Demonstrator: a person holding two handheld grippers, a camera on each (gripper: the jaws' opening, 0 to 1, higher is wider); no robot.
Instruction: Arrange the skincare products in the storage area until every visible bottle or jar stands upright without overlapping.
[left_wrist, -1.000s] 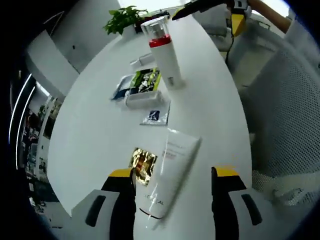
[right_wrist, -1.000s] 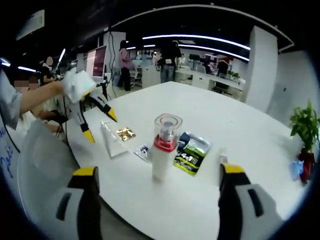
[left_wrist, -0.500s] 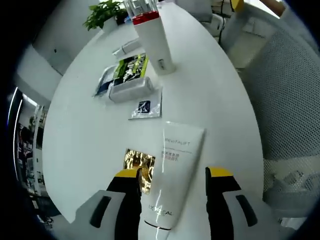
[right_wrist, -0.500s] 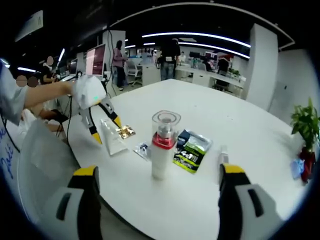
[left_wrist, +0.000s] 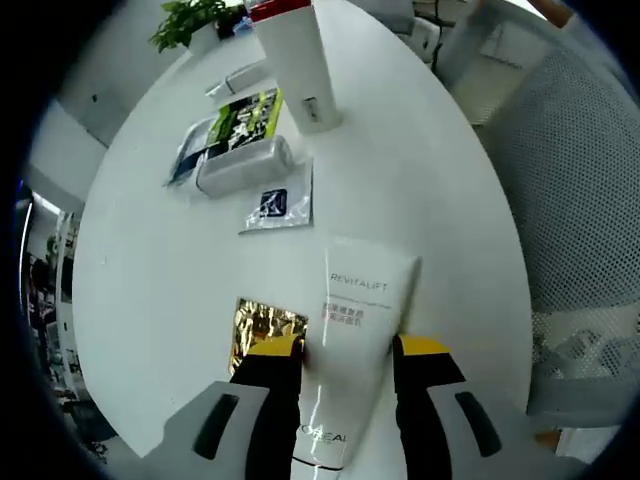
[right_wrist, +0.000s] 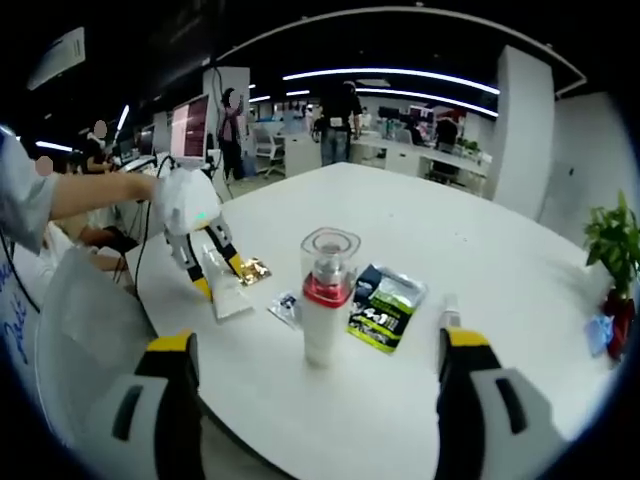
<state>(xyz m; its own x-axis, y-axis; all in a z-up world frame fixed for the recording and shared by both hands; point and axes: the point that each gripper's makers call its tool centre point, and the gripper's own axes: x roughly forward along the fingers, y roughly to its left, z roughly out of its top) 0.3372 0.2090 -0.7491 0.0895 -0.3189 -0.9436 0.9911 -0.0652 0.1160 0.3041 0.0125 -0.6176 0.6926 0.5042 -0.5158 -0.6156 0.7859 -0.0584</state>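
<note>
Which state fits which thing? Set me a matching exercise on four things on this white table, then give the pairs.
Things:
1. white tube
2. pump bottle
3. gold sachet
4. potted plant

States:
A. standing upright, with a red collar and clear cap
B. flat beside the tube
C. lying flat between the left gripper's jaws
D. at the table's far edge

Pairs: 1-C, 2-A, 3-B, 4-D

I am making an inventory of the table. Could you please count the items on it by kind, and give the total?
Upright pump bottle with red collar: 1
Lying white tube, between the jaws of the left claw: 1
Gold foil sachet: 1
Clear sachet with blue logo: 1
Green and black pouch: 1
Small white lying tube: 1
Total: 6
</note>
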